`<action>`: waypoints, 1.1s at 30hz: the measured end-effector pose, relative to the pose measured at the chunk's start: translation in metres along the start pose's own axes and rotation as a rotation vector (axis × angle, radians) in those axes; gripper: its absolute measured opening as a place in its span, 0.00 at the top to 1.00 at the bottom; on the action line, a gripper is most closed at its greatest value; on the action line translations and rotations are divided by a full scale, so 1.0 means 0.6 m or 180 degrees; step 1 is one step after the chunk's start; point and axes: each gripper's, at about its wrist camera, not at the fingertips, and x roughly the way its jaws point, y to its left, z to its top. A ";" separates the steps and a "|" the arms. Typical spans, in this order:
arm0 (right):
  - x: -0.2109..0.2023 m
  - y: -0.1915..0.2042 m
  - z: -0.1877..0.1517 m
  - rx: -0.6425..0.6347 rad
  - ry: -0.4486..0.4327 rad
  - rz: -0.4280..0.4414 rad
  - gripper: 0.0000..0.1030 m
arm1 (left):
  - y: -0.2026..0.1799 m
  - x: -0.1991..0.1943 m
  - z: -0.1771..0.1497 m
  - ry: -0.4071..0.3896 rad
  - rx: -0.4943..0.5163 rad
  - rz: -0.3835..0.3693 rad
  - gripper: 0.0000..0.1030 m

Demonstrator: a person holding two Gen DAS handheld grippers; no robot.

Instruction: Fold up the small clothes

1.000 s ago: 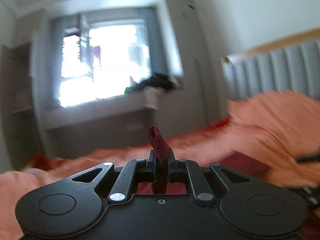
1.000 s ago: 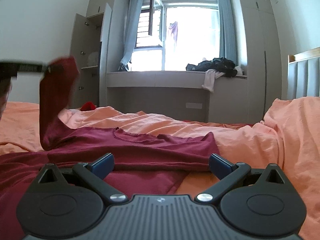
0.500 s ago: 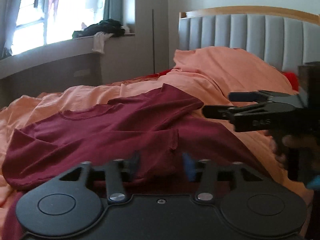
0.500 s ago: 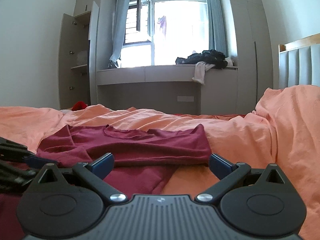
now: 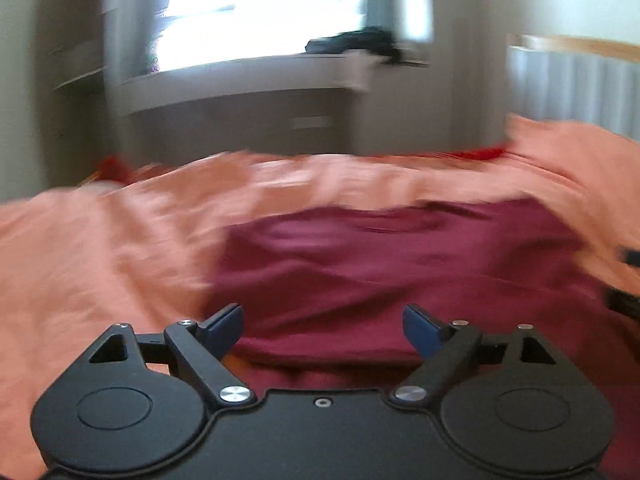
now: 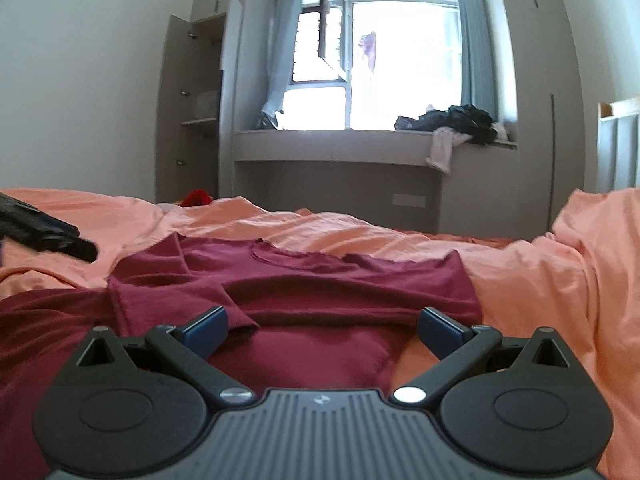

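A dark red T-shirt [image 6: 304,288] lies on the orange bedding [image 6: 540,280], its left sleeve folded in over the body. It also shows, blurred, in the left wrist view [image 5: 400,272]. My left gripper [image 5: 322,326] is open and empty, low over the shirt's near edge. Seen from the right wrist, the left gripper [image 6: 44,236] is at the far left, above the bedding. My right gripper [image 6: 322,328] is open and empty, just above the shirt's lower part. A sliver of it [image 5: 624,280] shows at the right edge of the left wrist view.
A grey window bench [image 6: 340,148] with a heap of dark clothes [image 6: 460,120] stands beyond the bed. An open wardrobe [image 6: 196,120] is at the left. A padded headboard [image 5: 572,84] is at the right. A small red item [image 6: 196,197] lies at the bed's far edge.
My left gripper let go of the shirt's sleeve, which now lies folded across the body, and opened wide. It swung back to face the window. My right gripper stayed open over the shirt.
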 end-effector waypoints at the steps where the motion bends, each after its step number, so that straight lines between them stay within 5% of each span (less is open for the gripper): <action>1: 0.004 0.004 0.003 -0.0022 -0.0030 0.0020 0.00 | 0.022 0.016 0.006 0.0031 -0.0091 0.0097 0.15; 5: 0.023 0.021 0.009 -0.0157 -0.0076 0.0071 0.00 | 0.105 0.093 0.021 0.0217 -0.0425 0.0344 0.24; 14: 0.052 0.030 -0.004 -0.0297 0.0030 0.0142 0.00 | 0.164 0.202 0.027 0.0600 -0.0655 0.0228 0.38; 16: 0.060 0.032 -0.003 -0.0336 0.0030 0.0148 0.00 | 0.170 0.219 0.023 0.0701 -0.0745 0.0217 0.58; 17: 0.063 0.033 -0.003 -0.0346 0.0044 0.0145 0.00 | 0.173 0.226 0.019 0.0755 -0.0797 0.0161 0.85; 18: 0.066 0.034 -0.004 -0.0352 0.0068 0.0146 0.00 | 0.174 0.229 0.017 0.0787 -0.0841 0.0162 0.92; 23: 0.066 0.036 -0.009 -0.0415 0.0075 0.0180 0.00 | 0.165 0.209 0.017 0.0585 -0.0822 0.0418 0.96; 28: 0.072 0.042 -0.013 -0.0520 0.0144 0.0166 0.00 | 0.150 0.228 0.016 0.0782 -0.0686 0.0523 0.93; 33: 0.070 0.039 -0.014 -0.0527 0.0138 0.0171 0.00 | 0.163 0.215 0.018 0.0826 -0.0818 0.0586 0.70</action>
